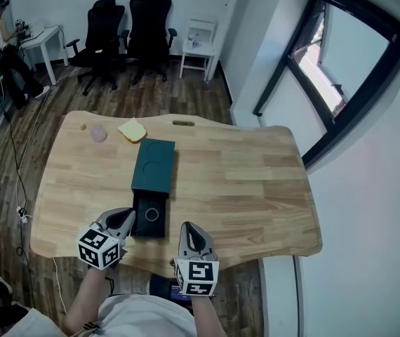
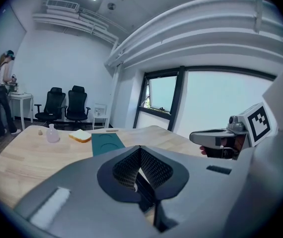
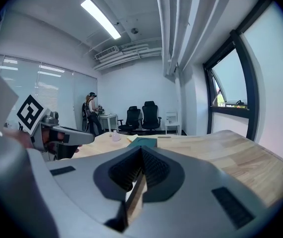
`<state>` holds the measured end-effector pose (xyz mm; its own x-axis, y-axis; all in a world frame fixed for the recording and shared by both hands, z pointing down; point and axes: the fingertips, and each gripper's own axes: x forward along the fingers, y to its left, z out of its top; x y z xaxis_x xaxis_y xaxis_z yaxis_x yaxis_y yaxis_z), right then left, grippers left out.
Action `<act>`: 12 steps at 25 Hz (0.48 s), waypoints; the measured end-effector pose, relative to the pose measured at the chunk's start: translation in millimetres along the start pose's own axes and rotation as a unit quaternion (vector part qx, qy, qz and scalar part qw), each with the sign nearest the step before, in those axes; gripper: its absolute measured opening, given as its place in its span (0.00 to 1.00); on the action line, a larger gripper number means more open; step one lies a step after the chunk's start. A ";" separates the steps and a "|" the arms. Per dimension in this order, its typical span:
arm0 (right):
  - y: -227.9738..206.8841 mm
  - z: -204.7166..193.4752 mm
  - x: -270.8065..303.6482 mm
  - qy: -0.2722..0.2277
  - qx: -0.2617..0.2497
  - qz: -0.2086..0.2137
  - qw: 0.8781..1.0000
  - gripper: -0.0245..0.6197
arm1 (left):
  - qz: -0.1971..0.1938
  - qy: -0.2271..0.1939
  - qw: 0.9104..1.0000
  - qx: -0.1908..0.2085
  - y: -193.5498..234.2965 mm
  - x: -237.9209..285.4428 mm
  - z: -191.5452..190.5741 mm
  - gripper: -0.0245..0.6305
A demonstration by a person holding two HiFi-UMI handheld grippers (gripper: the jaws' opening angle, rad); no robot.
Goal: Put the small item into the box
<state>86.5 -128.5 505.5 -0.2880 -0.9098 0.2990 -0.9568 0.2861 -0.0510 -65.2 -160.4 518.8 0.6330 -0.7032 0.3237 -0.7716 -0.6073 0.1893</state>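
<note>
A long dark teal box lies in the middle of the wooden table. Its near end is open, and a small round ring sits in the dark compartment. Small items lie at the far left: a yellow sponge-like slab, a pale pink flask and a tiny knob. My left gripper hovers shut and empty just left of the open end. At the front table edge, my right gripper is also shut and empty. The left gripper view shows box, slab and flask.
Two black office chairs and white side tables stand beyond the table. A person stands at the back left. A window wall runs along the right. Each gripper shows in the other's view: the right gripper, the left gripper.
</note>
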 end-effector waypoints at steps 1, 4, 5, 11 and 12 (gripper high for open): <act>3.0 2.0 -3.7 -0.003 -0.002 0.000 1.000 0.05 | -0.004 -0.010 1.000 0.000 -3.4 -5.3 3.7 0.04; 9.3 3.9 -13.1 -0.006 -0.007 -0.005 1.000 0.05 | -0.019 -0.040 0.999 -0.020 -10.2 -19.7 13.3 0.04; 10.5 3.7 -16.2 -0.007 -0.009 -0.007 1.000 0.04 | -0.020 -0.044 0.999 -0.024 -11.1 -23.1 14.1 0.04; 13.8 2.0 -29.0 -0.006 -0.016 -0.011 1.000 0.04 | -0.008 -0.039 0.999 -0.001 -16.1 -32.1 9.5 0.04; 12.9 2.7 -29.2 -0.007 -0.017 -0.012 1.000 0.04 | -0.007 -0.038 0.999 0.004 -16.9 -31.4 9.2 0.04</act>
<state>82.4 -99.0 493.5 -0.2660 -0.9206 0.2860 -0.9616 0.2743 -0.0112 -71.4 -131.5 496.9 0.6476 -0.7197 0.2501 -0.7616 -0.6210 0.1852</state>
